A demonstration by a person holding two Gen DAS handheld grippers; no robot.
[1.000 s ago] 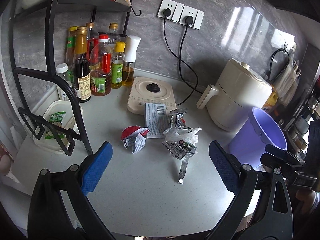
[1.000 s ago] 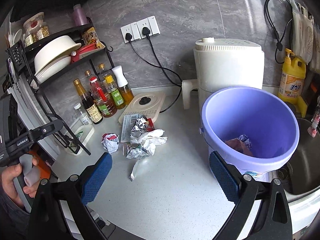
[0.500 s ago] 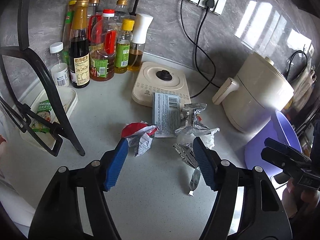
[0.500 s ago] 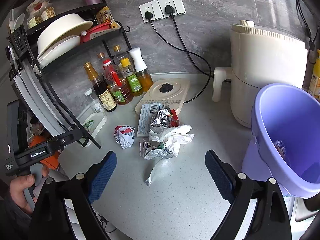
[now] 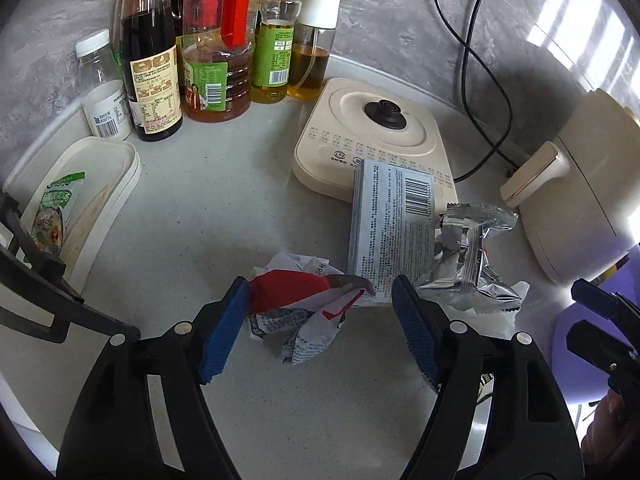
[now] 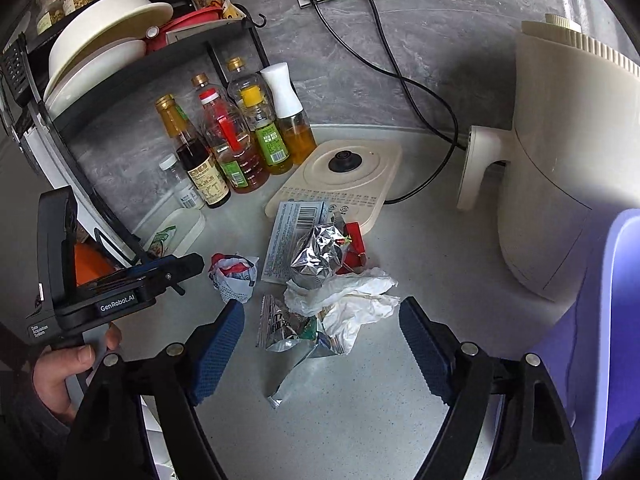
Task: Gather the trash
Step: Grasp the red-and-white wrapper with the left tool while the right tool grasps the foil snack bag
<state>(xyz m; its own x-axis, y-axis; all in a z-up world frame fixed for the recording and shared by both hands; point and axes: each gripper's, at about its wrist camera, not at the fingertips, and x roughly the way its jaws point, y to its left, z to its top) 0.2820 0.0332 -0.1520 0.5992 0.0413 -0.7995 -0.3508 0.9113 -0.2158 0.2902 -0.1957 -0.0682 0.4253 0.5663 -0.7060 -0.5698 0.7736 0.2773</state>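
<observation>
Fingers [image 5: 224,320] of our left gripper [image 5: 320,312] stand partly open astride the crumpled red-and-white wrapper [image 5: 304,304]; they have just been opening a little, and the wrapper lies between them, the left pad at its edge but not pressing it. We straddle it so that one squeeze should gather the whole wad. It lies on the table [image 5: 208,216], just beside the flat grey barcode packet [image 5: 390,228] that leans on the cream appliance base [image 5: 372,136].

Our right gripper [image 6: 322,332] hangs over the rest of the heap, its fingers wide and just now closing, holding nothing. Between them we see the white tissue [image 6: 352,300] and the torn foil packet [image 6: 288,332], with the silver foil wad [image 6: 318,252] behind. The purple bin [image 6: 608,320] stands at our right, beside the heap, near enough for a short carry, we judge. Oil bottles [image 5: 208,40] stand well clear at the wall.
</observation>
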